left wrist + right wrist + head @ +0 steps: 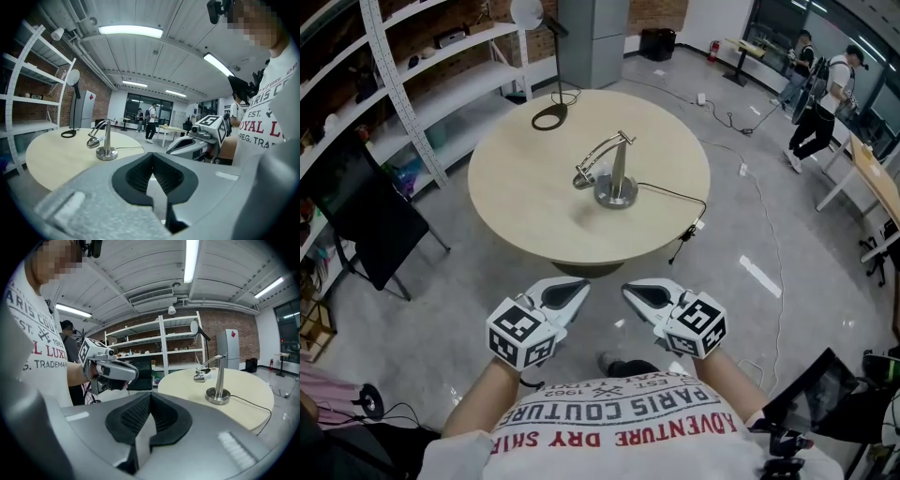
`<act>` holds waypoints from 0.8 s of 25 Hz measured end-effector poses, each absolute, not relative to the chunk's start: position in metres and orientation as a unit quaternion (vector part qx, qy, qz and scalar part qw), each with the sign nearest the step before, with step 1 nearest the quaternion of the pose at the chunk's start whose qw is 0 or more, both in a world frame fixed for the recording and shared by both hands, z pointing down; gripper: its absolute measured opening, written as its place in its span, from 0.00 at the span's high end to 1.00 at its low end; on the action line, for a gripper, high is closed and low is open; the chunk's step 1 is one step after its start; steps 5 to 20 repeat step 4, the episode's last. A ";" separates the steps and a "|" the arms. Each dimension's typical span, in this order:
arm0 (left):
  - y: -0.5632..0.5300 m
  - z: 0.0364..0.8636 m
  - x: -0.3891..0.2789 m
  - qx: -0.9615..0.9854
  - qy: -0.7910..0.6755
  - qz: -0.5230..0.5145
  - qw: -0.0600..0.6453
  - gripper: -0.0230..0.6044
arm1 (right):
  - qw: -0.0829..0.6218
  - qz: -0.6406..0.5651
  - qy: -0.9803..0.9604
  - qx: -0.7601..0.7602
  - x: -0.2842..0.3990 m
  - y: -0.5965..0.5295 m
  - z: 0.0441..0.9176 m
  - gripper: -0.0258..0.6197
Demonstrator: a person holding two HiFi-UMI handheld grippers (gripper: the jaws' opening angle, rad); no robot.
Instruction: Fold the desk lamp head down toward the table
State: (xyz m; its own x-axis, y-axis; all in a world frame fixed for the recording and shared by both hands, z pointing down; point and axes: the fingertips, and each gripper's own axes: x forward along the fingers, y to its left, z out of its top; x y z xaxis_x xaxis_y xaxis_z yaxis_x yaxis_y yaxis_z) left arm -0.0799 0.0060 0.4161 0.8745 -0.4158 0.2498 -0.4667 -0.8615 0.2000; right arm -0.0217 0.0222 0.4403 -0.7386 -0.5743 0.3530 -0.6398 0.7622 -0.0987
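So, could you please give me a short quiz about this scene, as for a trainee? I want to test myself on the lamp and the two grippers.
1. True or false: the left gripper is gripping the desk lamp.
2. Where does the desk lamp stand? A) near the middle of the round table; B) on a shelf; C) on the floor.
3. In a few words: what is the state of the left gripper and the right gripper?

Key
1. False: it is held well short of the table.
2. A.
3. Both shut, with nothing between the jaws.
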 end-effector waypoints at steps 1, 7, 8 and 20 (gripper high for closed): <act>0.005 0.416 -0.080 0.959 -0.231 0.099 0.128 0.96 | 0.152 0.107 -0.926 0.329 -0.020 0.021 0.440 0.96; 0.004 0.416 -0.078 0.959 -0.232 0.097 0.130 0.96 | 0.148 0.107 -0.925 0.333 -0.016 0.020 0.438 0.96; 0.004 0.416 -0.078 0.959 -0.232 0.097 0.130 0.96 | 0.148 0.107 -0.925 0.333 -0.016 0.020 0.438 0.96; 0.004 0.416 -0.078 0.959 -0.232 0.097 0.130 0.96 | 0.148 0.107 -0.925 0.333 -0.016 0.020 0.438 0.96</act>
